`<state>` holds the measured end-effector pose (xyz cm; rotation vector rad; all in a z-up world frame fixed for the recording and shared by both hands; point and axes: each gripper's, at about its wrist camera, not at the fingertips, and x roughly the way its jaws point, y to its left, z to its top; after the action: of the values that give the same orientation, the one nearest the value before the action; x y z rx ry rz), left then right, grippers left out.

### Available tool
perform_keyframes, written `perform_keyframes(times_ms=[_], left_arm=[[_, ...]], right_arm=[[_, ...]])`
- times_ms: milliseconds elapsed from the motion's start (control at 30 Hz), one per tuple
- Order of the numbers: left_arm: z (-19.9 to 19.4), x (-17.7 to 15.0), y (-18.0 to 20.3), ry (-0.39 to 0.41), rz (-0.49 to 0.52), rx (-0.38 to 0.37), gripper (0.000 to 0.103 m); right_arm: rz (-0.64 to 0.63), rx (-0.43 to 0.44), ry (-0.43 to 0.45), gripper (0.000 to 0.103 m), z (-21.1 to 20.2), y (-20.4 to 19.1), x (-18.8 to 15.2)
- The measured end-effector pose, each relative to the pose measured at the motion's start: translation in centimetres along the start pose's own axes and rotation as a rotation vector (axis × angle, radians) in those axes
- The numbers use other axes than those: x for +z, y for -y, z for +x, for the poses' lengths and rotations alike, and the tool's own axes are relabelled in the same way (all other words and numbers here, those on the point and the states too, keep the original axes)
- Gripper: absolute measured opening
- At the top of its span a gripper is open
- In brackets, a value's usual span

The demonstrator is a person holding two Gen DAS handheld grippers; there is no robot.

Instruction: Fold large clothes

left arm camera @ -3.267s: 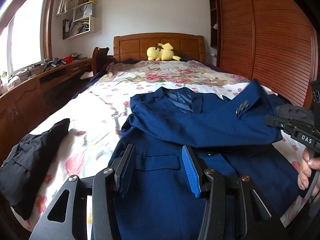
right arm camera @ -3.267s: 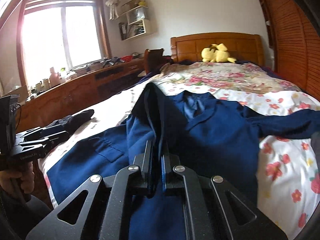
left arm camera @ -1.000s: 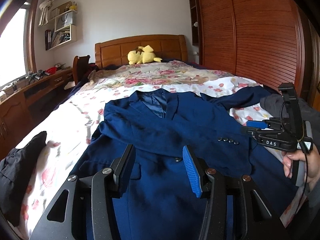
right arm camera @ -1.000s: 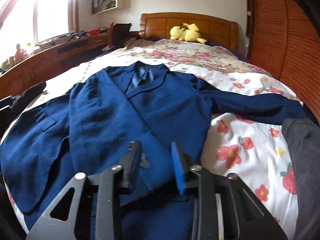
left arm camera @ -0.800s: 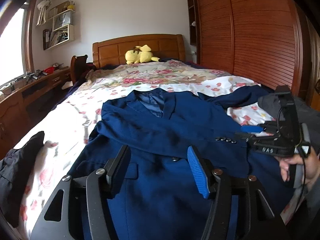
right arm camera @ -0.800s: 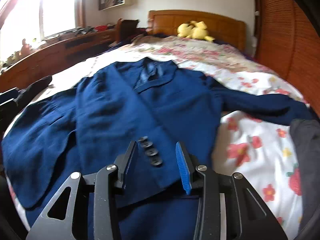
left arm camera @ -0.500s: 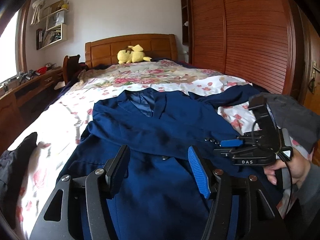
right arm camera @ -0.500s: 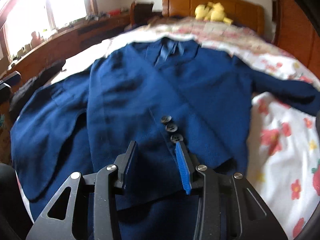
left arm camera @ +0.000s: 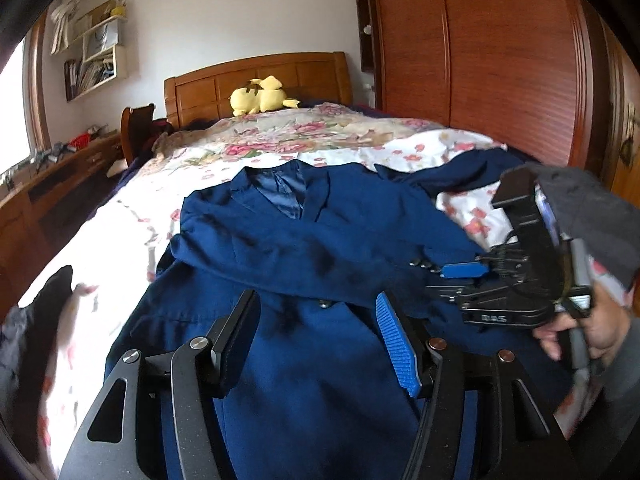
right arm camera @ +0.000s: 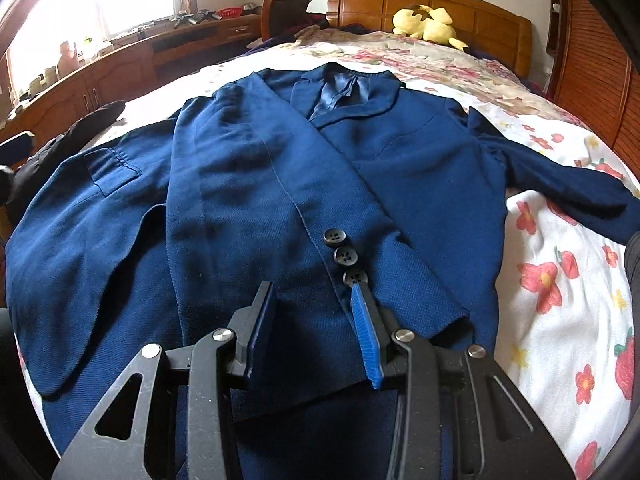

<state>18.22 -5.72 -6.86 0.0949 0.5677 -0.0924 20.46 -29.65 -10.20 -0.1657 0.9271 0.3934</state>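
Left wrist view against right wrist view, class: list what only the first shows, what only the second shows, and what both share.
Only the left wrist view: the right gripper from the side, the hand holding it, and the wall shelf.

Only the right wrist view: the bright window, the jacket's flap pocket, and three cuff buttons close up.

Both: the blue jacket on the flowered bedspread, the yellow plush toy, the wooden headboard, each with open jaws in the foreground.

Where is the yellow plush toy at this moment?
The yellow plush toy lies at the far end of the bed, against the wooden headboard, beyond the collar of the blue jacket; both wrist views show it.
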Motion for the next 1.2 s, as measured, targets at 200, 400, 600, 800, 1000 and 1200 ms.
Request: perform_keyframes(times_ms=[200,400,600,800,1000,1200], left_arm=[[3.8,1.8,-0.9,0.03,-0.006,-0.033,0.062],[8.1,2.9,-2.1,0.046,-0.034,-0.05,0.062],[10.1,2.4,-3.0,0.048,-0.063,-0.058,0.062],[11.5,1.6,-2.9,0.031,-0.067,-0.056,0.062],[12.1,1.2,-2.1,0.032,-0.038,-0.04,0.062],[12.2,1.2,-2.2,0.023,-0.038,-0.054,0.062]], right_arm=[[0.023,0.015,0.008,0.04,0.0,0.4,0.0],[0.033,0.003,0.02,0.04,-0.2,0.5,0.0],[0.04,-0.017,0.048,0.04,-0.7,0.6,-0.1],[0.059,-0.019,0.065,0.04,-0.9,0.9,-0.2],[0.081,-0.036,0.106,0.04,-1.9,1.4,-0.3],[0.086,-0.122,0.166,0.041,-4.8,2.4,0.2]])
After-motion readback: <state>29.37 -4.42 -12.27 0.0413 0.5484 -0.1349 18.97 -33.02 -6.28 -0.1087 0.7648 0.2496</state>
